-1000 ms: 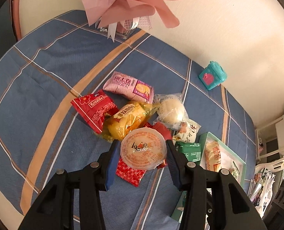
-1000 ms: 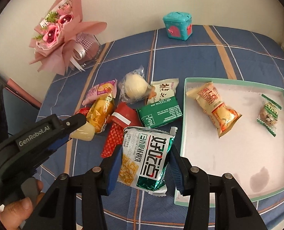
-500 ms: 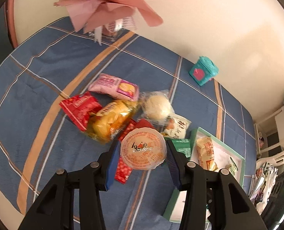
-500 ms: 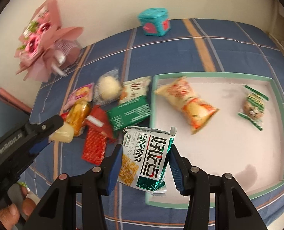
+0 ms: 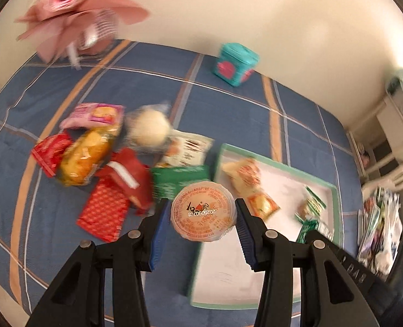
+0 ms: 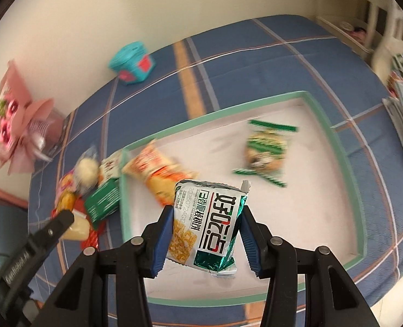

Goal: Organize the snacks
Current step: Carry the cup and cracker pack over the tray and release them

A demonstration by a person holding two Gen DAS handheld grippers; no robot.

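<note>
We carry two snacks toward the shallow white tray with the mint-green rim, and both grips look firm: the left gripper is clamped on a round jelly cup with an orange printed foil lid, and the right gripper squeezes a green-and-white foil snack packet with a corn picture. The packet hangs over the tray's floor, while the cup sits above the tray's near-left rim, not yet fully inside. To finish well, we judge we should lower each item until it nearly rests on a bare patch of white floor before letting go, clear of the orange-and-white wrapped pastry and the green-striped candy bundle already lying there, and keep the two grippers from crowding one another. The left wrist view shows the loose pile on the blue checked tablecloth, including the red foil sachet and yellow wrapped cake; the right wrist view shows the tray's whole floor and far rim.
</note>
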